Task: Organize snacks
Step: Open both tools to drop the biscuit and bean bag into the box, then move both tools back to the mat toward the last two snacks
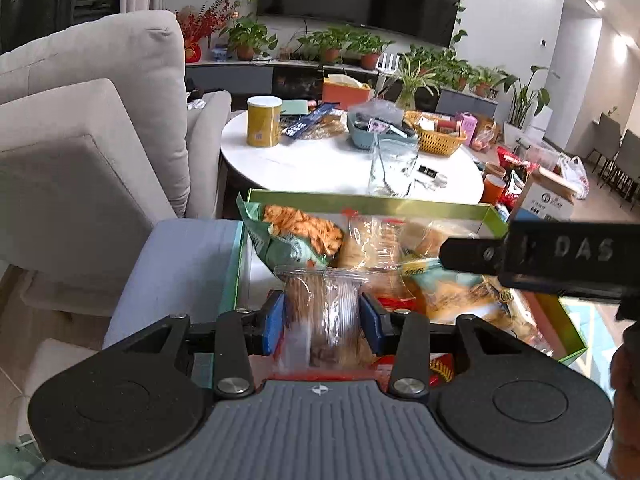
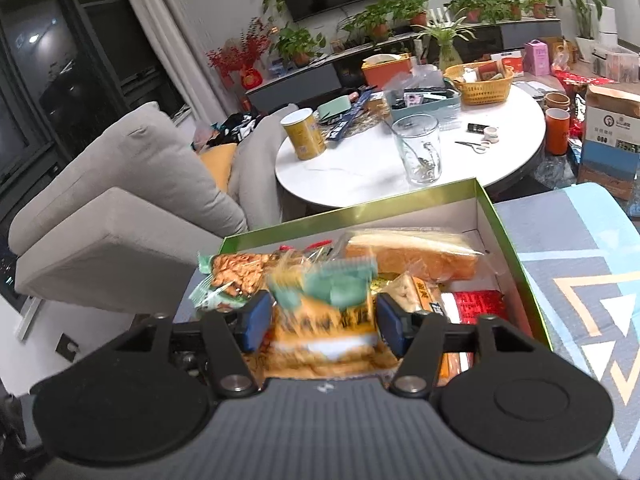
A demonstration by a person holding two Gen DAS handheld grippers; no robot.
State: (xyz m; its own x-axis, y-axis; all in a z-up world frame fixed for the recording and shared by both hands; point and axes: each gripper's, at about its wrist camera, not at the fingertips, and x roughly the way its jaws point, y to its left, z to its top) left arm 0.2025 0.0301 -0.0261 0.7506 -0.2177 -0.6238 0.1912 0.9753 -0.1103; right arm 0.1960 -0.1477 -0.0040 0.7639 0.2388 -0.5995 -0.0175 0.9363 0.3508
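We see the left gripper (image 1: 322, 322) low at centre frame, level over the green box (image 1: 360, 200), blue pads clenched on a clear zip bag (image 1: 320, 312). The right gripper (image 2: 322, 322), tipped down over that box, grasps a blurred yellow-and-teal snack packet (image 2: 324, 320).

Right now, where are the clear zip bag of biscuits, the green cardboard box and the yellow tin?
clear zip bag of biscuits (image 1: 320, 312): left wrist view, its middle, between the blue fingers.
green cardboard box (image 2: 352, 212): right wrist view, its far wall.
yellow tin (image 2: 304, 134): right wrist view, its side.
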